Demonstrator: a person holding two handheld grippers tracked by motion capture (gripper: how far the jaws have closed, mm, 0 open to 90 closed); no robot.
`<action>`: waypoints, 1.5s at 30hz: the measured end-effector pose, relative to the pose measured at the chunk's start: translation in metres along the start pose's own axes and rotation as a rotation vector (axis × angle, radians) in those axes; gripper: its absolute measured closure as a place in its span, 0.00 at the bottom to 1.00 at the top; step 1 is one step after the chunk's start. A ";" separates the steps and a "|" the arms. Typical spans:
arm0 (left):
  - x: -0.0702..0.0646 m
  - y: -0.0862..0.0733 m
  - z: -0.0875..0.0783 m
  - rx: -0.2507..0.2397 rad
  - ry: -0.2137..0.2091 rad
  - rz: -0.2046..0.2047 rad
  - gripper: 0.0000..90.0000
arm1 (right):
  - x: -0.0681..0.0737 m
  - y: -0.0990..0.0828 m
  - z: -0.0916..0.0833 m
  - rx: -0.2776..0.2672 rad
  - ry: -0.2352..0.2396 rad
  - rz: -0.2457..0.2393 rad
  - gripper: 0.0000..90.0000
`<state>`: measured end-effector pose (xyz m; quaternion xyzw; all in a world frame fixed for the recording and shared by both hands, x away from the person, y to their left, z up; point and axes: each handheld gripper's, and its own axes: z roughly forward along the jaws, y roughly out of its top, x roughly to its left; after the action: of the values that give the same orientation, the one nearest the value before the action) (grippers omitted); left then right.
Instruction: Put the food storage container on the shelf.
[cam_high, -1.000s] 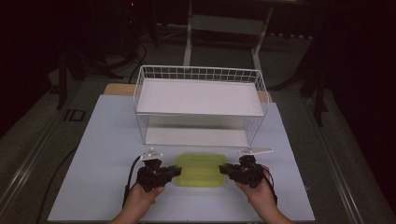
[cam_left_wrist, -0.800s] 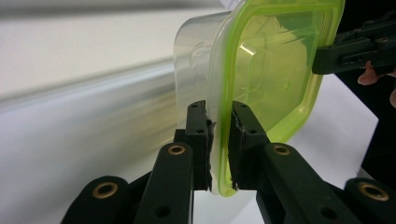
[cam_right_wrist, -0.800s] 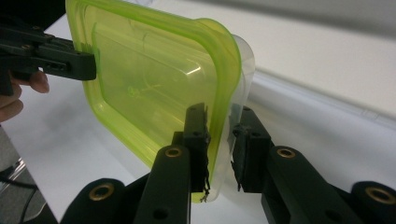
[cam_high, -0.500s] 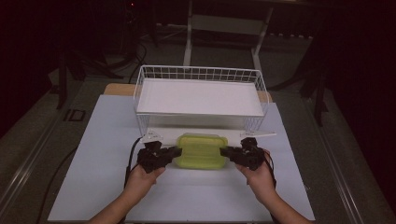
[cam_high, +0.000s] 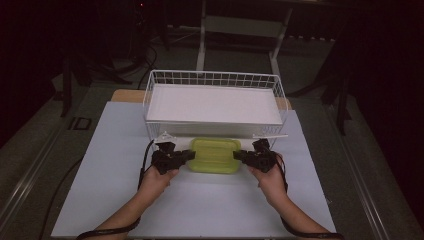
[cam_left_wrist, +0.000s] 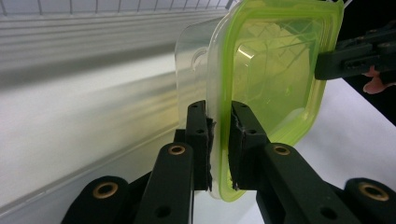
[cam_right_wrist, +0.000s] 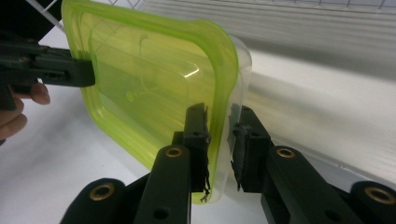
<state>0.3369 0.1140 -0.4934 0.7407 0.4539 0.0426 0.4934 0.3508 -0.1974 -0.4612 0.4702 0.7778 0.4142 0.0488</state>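
Green-lidded container (cam_high: 215, 155), opposite rims between left gripper (cam_left_wrist: 218, 140) and right gripper (cam_right_wrist: 219, 142) fingers

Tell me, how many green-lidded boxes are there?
1. The green-lidded clear container sits in front of the white wire basket, pinched at its ends by the left gripper and the right gripper. I can't see another one.

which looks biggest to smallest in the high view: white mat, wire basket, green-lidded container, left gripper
1. white mat, the widest thing there
2. wire basket
3. green-lidded container
4. left gripper, a little smaller than the container

The basket sits farther from the camera, so its real size is likely understated, but the order holds.
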 end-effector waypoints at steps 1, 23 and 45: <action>0.002 0.000 0.002 -0.003 -0.002 0.005 0.89 | -0.001 0.000 0.002 -0.002 -0.003 -0.002 0.86; 0.015 0.006 0.022 -0.023 0.021 0.000 0.88 | -0.015 0.004 0.024 -0.045 -0.066 0.017 0.83; 0.021 0.007 0.035 -0.077 0.084 0.042 0.68 | -0.018 0.006 0.041 -0.140 -0.171 -0.004 0.69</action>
<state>0.3715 0.1035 -0.5139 0.7282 0.4565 0.1015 0.5011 0.3844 -0.1854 -0.4897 0.4975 0.7409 0.4260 0.1487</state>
